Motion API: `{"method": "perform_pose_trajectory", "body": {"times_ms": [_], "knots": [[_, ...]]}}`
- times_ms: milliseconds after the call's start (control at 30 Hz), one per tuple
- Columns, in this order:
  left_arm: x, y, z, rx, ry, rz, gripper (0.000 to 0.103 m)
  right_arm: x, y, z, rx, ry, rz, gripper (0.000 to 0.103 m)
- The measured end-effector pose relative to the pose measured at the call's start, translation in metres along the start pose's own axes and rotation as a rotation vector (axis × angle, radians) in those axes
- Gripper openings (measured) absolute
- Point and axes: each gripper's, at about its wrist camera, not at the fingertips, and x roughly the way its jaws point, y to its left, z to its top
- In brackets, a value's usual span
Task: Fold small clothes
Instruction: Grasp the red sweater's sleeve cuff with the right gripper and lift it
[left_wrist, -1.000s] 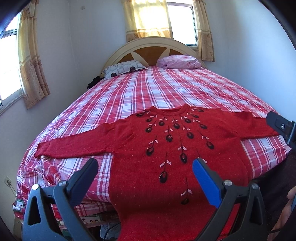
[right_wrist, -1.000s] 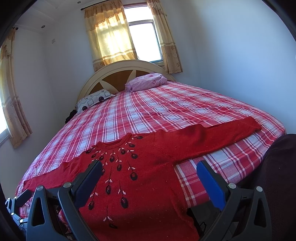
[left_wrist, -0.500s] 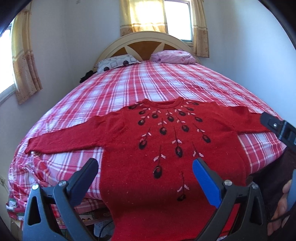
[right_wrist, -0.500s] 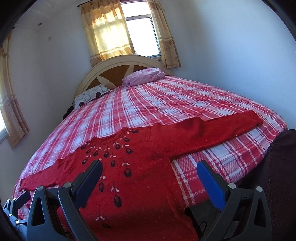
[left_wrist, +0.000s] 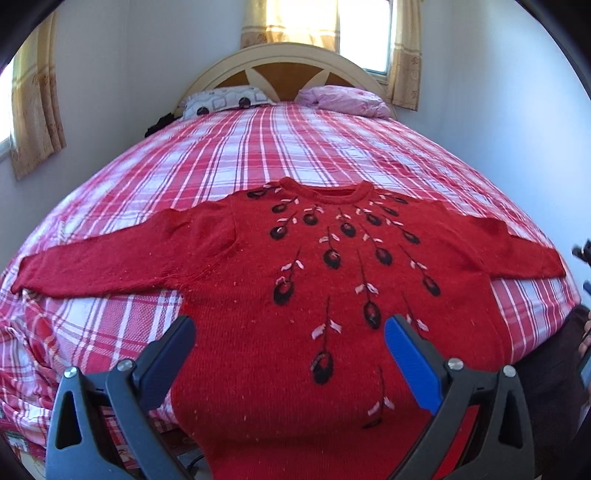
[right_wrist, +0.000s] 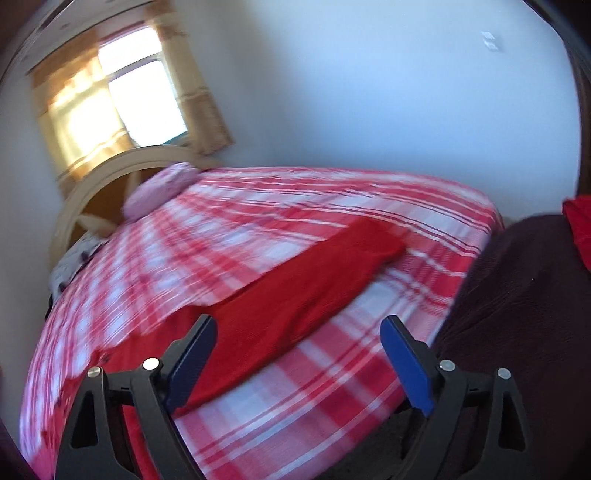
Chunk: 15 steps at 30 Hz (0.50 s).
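Note:
A red knitted sweater (left_wrist: 314, 280) with dark embroidered flowers lies flat, front up, on the bed, both sleeves spread out and its hem hanging over the near edge. My left gripper (left_wrist: 290, 326) is open and empty above the lower body of the sweater. My right gripper (right_wrist: 297, 326) is open and empty, above the sweater's right sleeve (right_wrist: 306, 284), whose cuff lies near the bed's right edge. The right wrist view is blurred and tilted.
The bed has a red and white plaid cover (left_wrist: 280, 147), a cream headboard (left_wrist: 280, 61), a patterned pillow (left_wrist: 225, 99) and a pink pillow (left_wrist: 343, 99). White walls stand close on both sides. A dark brown cloth (right_wrist: 517, 306) is at the bed's right corner.
My left gripper has moved closer to the sweater and squared up to it. My right gripper has swung right and tilted, now over the right sleeve.

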Motion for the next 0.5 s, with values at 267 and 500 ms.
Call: {"method": "perform_pose_trajectory", "body": {"times_ms": [267, 500], "knots": [[0.025, 0.014, 0.008, -0.063, 0.051, 0.038, 0.103, 0.090, -0.075, 0.052, 0.123, 0.146, -0.118, 0.070], [0.041, 0.018, 0.009, -0.079, 0.092, 0.058, 0.103, 0.127, -0.076, 0.053, 0.088, 0.162, -0.201, 0.070]]}}
